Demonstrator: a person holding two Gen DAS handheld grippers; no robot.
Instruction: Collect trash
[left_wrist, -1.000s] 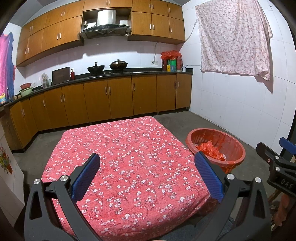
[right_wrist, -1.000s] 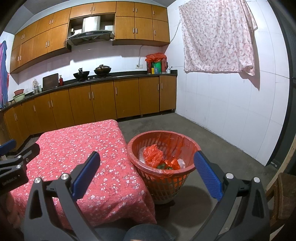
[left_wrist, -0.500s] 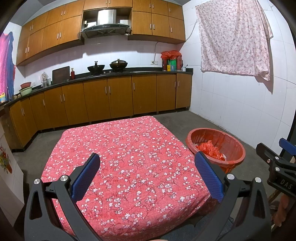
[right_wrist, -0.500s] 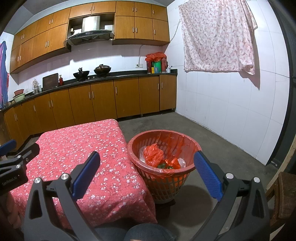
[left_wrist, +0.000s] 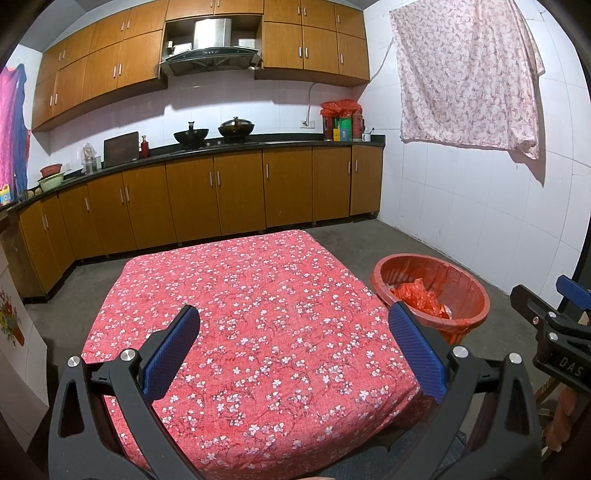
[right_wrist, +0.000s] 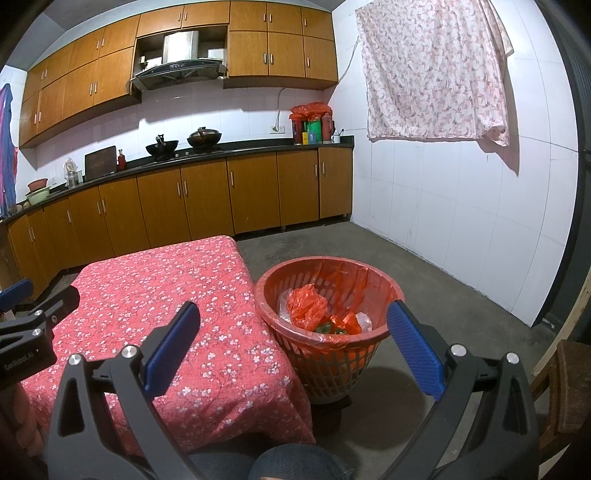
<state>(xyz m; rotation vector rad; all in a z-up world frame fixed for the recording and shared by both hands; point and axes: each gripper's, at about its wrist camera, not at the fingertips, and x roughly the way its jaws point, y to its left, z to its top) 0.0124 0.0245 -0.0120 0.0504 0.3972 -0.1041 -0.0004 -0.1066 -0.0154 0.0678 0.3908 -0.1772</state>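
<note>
Beside the low worktop covered with a red cloth with small white flowers (left_wrist: 258, 332) stands the round red plastic basket lined with a red bag (right_wrist: 325, 354), on the grey concrete floor (right_wrist: 443, 266) and almost touching the hanging edge of the cloth. Inside the basket lies the trash: a crumpled red plastic bag (right_wrist: 306, 306), some clear plastic, and something green that is perhaps a wrapper (it is too small to tell). The left gripper (left_wrist: 295, 343) hangs over the near part of the cloth with its blue-padded fingers (left_wrist: 171, 350) spread wide and nothing between them. The right gripper (right_wrist: 291, 343) is over the gap between worktop and basket, its fingers (right_wrist: 413, 347) also released and holding nothing. Behind, brown wooden cabinets (left_wrist: 236, 195) run along the wall, and a pale flowered sheet (right_wrist: 432, 70) hangs on the white tiled wall.
</note>
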